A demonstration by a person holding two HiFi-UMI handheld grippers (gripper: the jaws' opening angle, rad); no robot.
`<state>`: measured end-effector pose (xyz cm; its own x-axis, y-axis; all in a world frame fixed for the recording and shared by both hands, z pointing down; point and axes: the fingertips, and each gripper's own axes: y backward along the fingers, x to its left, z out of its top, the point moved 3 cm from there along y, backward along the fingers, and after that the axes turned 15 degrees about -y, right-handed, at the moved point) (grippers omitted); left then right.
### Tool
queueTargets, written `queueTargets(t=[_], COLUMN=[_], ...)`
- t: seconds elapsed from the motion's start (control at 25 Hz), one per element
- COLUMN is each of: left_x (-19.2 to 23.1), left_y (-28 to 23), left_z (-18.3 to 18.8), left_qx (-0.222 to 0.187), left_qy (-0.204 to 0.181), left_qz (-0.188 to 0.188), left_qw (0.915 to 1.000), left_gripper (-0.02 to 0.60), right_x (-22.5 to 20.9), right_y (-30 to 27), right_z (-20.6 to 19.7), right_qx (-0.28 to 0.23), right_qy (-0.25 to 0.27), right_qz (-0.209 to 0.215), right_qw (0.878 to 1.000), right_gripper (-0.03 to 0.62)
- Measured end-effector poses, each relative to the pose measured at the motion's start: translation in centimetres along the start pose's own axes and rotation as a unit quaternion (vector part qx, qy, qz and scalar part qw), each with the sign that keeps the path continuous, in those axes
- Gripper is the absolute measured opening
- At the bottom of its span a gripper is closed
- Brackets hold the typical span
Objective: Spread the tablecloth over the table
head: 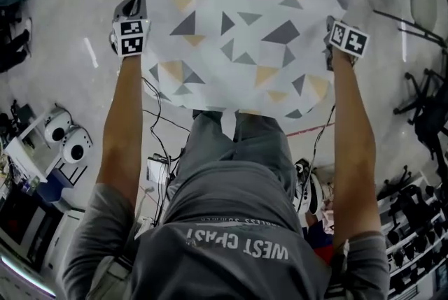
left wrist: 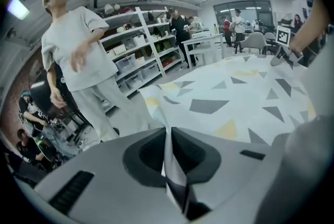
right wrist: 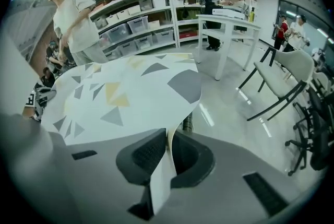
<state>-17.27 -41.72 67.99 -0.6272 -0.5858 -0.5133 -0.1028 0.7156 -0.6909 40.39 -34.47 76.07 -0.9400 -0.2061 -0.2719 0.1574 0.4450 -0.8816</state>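
"Holding what, at that point?"

"Both were clamped tight on the cloth point(head: 238, 26): my left gripper point(left wrist: 169, 139) on one near corner, my right gripper point(right wrist: 168, 140) on the other. It hung stretched between them, out ahead of me."

"Which step?"

"Carrying it out flat, I judged. Next I had to lower it evenly and square. I couldn't see the table, since the cloth hid whatever stood beneath. The head view also cut off its far edge."
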Motion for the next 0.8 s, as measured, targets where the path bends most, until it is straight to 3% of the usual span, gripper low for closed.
queueTargets(t=[0.56, 0.8], left_x=[-0.9, -0.8], left_y=[-3.8, -4.7], left_z=[-5.5, -3.8], left_qx=[0.059, 0.03], left_qy=[0.021, 0.015], left_qz=[-0.047, -0.045], left_qw=[0.997, 0.9984], left_gripper=[0.042, 0.067], right_x=[-0.2, -1.1], right_y=[-0.8, -0.4], right_z=[-1.2, 0.0], right_qx=[0.02, 0.007], right_qy=[0.008, 0.007], right_qz=[0.002, -0.031], right_qw=[1.0, 0.999], right_gripper=[0.035, 0.069])
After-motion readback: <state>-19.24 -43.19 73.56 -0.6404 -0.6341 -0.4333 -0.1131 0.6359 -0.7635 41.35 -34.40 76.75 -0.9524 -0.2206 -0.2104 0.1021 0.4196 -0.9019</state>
